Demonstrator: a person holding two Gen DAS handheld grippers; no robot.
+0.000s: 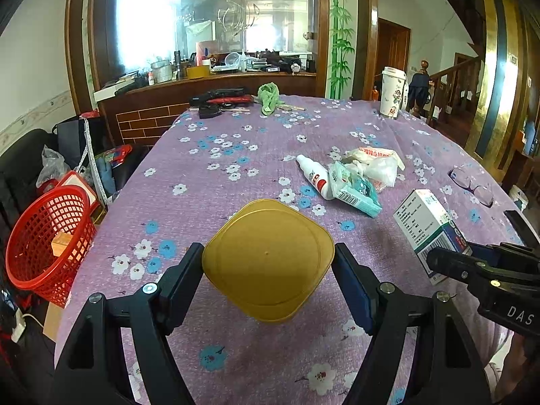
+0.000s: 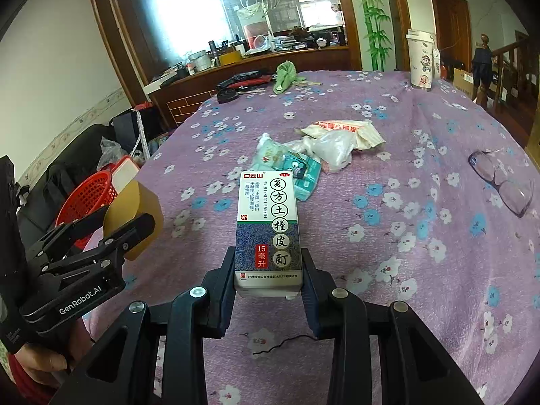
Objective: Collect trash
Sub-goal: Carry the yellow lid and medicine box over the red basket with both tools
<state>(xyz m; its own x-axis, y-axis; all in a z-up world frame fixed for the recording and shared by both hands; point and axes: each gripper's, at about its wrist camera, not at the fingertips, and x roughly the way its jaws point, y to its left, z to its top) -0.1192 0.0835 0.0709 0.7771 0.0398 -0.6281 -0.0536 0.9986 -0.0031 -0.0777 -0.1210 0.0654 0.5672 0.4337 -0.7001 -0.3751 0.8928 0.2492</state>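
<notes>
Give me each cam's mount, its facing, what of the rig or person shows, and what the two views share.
Left wrist: sits on the left gripper, looking along its fingers across the purple tablecloth; they hold a gold lid. The right gripper enters at the right edge.
Right wrist: sits on the right gripper, facing the same way; its fingers hold a medicine box. The left gripper and a hand show at left.
Shared: red basket, wrapper pile, paper cup, green cloth, glasses.

Tablecloth (image 1: 236,155): purple, printed with white and blue blossoms. Beside its edge, mesh basket (image 1: 47,236): red. Above the cloth, container (image 1: 268,263): mustard yellow; medicine box (image 2: 268,229): white over blue leaf pattern, red label. At the cloth's far end, rag (image 1: 269,96): green.
</notes>
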